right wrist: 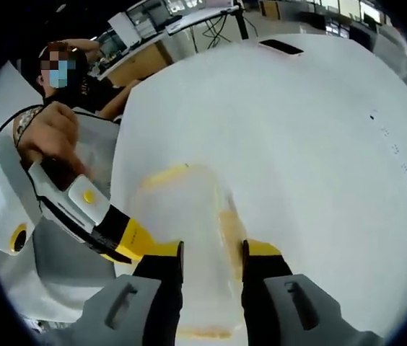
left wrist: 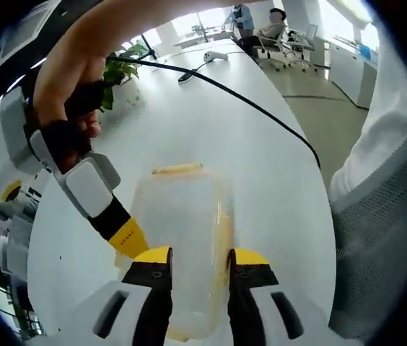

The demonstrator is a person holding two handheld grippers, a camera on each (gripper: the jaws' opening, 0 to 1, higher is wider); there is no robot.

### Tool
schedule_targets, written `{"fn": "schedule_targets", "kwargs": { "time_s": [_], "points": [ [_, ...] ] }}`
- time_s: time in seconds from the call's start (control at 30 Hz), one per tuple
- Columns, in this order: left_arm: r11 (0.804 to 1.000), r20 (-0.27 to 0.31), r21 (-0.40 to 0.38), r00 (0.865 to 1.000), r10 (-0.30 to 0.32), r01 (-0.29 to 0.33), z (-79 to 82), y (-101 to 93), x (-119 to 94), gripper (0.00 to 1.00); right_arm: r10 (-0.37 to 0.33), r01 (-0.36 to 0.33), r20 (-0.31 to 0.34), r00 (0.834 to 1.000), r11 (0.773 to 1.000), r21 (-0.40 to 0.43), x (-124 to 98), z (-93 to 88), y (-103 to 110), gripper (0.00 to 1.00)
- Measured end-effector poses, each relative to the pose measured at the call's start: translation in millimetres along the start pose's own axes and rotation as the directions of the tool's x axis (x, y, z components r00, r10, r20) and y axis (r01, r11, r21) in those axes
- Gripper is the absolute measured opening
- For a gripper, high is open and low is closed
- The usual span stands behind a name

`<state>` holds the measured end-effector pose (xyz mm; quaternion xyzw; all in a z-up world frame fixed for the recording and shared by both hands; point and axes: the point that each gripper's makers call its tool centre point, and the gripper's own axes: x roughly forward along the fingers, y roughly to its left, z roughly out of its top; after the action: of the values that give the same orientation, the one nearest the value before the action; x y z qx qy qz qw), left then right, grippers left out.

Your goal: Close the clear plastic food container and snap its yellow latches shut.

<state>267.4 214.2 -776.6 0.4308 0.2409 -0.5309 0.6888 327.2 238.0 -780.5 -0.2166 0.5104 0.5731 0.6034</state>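
A clear plastic container (left wrist: 185, 216) with its lid on lies on the white table (left wrist: 211, 130), lengthwise between my left gripper's (left wrist: 200, 254) yellow-tipped jaws. The jaws stand apart over the lid, narrower than the box. A yellow latch (left wrist: 178, 169) shows at its far end, another (left wrist: 224, 234) along its right side. The right gripper (left wrist: 130, 240), held by a hand, comes in from the left and touches the container's side. In the right gripper view the same container (right wrist: 189, 209) lies under my right gripper (right wrist: 212, 249), open, its right jaw beside a side latch (right wrist: 229, 227). The left gripper (right wrist: 135, 241) meets the box's left edge.
A black cable (left wrist: 254, 104) crosses the table beyond the container. A potted plant (left wrist: 120, 68) and a white device (left wrist: 215, 55) sit farther back. A dark phone (right wrist: 281, 47) lies at the far table edge. A person's sleeve (left wrist: 384, 209) fills the right side.
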Motion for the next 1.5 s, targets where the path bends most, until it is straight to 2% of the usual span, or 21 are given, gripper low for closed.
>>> {"fn": "schedule_targets", "kwargs": {
  "time_s": [0.1, 0.33, 0.4, 0.43, 0.47, 0.5, 0.73, 0.8, 0.9, 1.0, 1.07, 1.13, 1.2, 1.23, 1.27, 1.33, 1.37, 1.43, 1.47, 1.5],
  "points": [
    [0.999, 0.025, 0.028, 0.999, 0.032, -0.033, -0.1, -2.0, 0, 0.19, 0.014, -0.014, 0.013, 1.0, 1.0, 0.011, -3, -4.3, 1, 0.26],
    [0.999, 0.011, 0.028, 1.0, 0.019, -0.019, 0.3, -0.9, 0, 0.17, 0.015, -0.015, 0.01, 1.0, 1.0, 0.008, -1, -1.0, 0, 0.26],
    [0.999, 0.014, 0.027, 0.999, 0.041, -0.042, -0.1, -2.6, 0, 0.14, 0.018, -0.018, 0.016, 1.0, 1.0, 0.009, 0, 0.4, 0, 0.26],
    [0.994, 0.016, 0.088, 0.998, 0.064, -0.065, 1.3, -1.3, 1, 0.13, -0.015, 0.015, -0.005, 1.0, 1.0, 0.014, -2, -2.9, -5, 0.26],
    [0.996, 0.011, 0.041, 0.997, 0.073, -0.073, -0.7, -8.0, 2, 0.12, 0.011, -0.011, 0.004, 1.0, 1.0, 0.011, 0, 0.1, -1, 0.26],
    [0.996, 0.02, 0.055, 0.997, 0.076, -0.077, -0.2, -10.2, 2, 0.11, 0.013, -0.013, 0.002, 1.0, 1.0, 0.012, 1, 1.0, 0, 0.26],
    [0.996, 0.034, 0.074, 0.998, 0.043, -0.045, 1.4, -4.2, -3, 0.15, 0.026, -0.026, 0.013, 1.0, 1.0, 0.005, 4, 4.7, 2, 0.27],
    [0.999, 0.029, 0.051, 1.0, 0.012, -0.013, 2.5, -3.1, -4, 0.15, 0.025, -0.025, 0.016, 1.0, 1.0, -0.003, 5, 6.5, 4, 0.27],
    [1.0, 0.051, 0.018, 0.999, -0.007, 0.006, 3.1, -2.2, -5, 0.16, 0.021, -0.021, 0.037, 0.999, 1.0, -0.001, 4, 9.0, 0, 0.28],
    [1.0, 0.067, -0.021, 0.998, 0.014, -0.012, 2.6, -2.2, -6, 0.17, 0.001, -0.002, 0.051, 0.999, 1.0, 0.018, 5, 9.4, 3, 0.29],
    [0.995, 0.066, -0.09, 0.997, 0.043, -0.037, 0.1, -1.3, -7, 0.19, -0.009, 0.008, 0.063, 0.998, 1.0, 0.016, 5, 9.2, 6, 0.29],
    [0.993, 0.097, -0.115, 0.995, 0.018, -0.007, 0.7, -4.6, -9, 0.24, -0.019, 0.019, 0.08, 0.997, 1.0, 0.01, 5, 10.0, 8, 0.29],
    [0.988, 0.068, -0.153, 0.997, 0.034, -0.023, -4.9, -1.1, -14, 0.29, -0.049, 0.049, 0.085, 0.995, 0.999, 0.01, 4, 11.0, 9, 0.29],
    [0.984, 0.082, -0.178, 0.996, 0.028, -0.013, -3.4, -1.5, -17, 0.31, -0.063, 0.063, 0.088, 0.994, 0.998, -0.008, 3, 11.6, 9, 0.28],
    [0.968, 0.132, -0.25, 0.991, 0.004, 0.03, 3.2, -5.1, -22, 0.32, -0.087, 0.092, 0.088, 0.992, 0.994, -0.055, 2, 12.2, 8, 0.28],
    [0.942, 0.179, -0.33, 0.984, 0.0, 0.06, 8.3, -3.4, -29, 0.37, -0.102, 0.108, 0.075, 0.992, 0.991, -0.083, 0, 9.1, 12, 0.29],
    [0.939, 0.173, -0.341, 0.984, 0.029, 0.032, 5.2, 3.6, -35, 0.39, -0.104, 0.111, 0.076, 0.992, 0.99, -0.084, -2, 7.3, 12, 0.31],
    [0.942, 0.175, -0.334, 0.984, 0.035, 0.026, 0.3, 8.5, -42, 0.48, -0.109, 0.117, 0.092, 0.99, 0.989, -0.088, -3, 6.4, 12, 0.34],
    [0.934, 0.183, -0.356, 0.983, 0.03, 0.038, -0.9, 8.8, -44, 0.54, -0.115, 0.123, 0.106, 0.988, 0.989, -0.076, -4, 7.2, 11, 0.35],
    [0.913, 0.197, -0.402, 0.98, 0.009, 0.072, -2.4, 7.1, -48, 0.6, -0.11, 0.118, 0.115, 0.987, 0.991, -0.067, -6, 5.4, 11, 0.35]
  ]
}}
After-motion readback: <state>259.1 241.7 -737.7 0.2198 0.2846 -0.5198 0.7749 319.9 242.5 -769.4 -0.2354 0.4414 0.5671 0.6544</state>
